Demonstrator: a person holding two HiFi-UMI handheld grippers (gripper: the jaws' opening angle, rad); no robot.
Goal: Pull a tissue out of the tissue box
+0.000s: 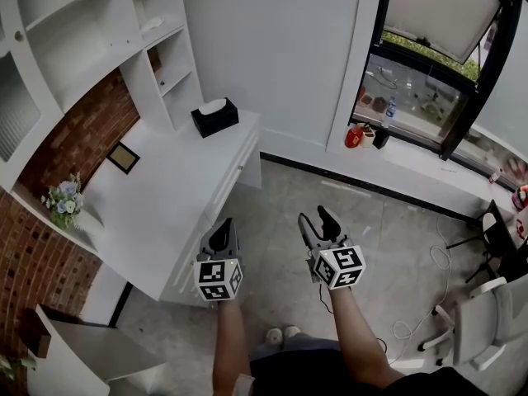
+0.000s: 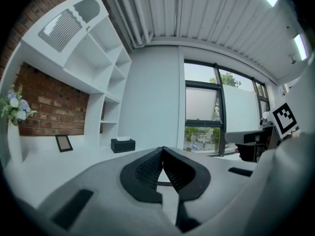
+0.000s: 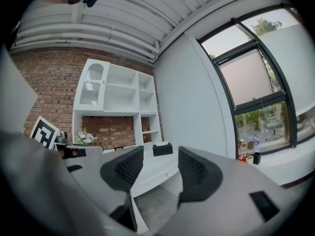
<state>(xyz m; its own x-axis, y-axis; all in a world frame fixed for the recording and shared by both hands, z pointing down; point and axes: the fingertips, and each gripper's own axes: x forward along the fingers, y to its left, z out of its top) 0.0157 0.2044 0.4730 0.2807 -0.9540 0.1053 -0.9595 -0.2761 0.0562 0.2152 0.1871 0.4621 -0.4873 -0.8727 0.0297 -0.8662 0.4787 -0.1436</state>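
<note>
Tongs are being shown low in the head view: the left tongs [image 1: 221, 226] are being held together, the right tongs [image 1: 318, 215] apart, both empty. Well ahead of them, the tissue box [image 1: 215, 118] is sitting at the far end of the tabletop [image 1: 165, 196], a tissue [image 1: 212, 106] poking from its top. In the left gripper view, the tissue box [image 2: 122, 145] is lying ahead-left of the closed tips. In the right gripper view, the tissue box [image 3: 163, 150] is being framed far off between the spread jaws. Approach is probably best being made with the right tongs open, aimed at the tissue alone.
</note>
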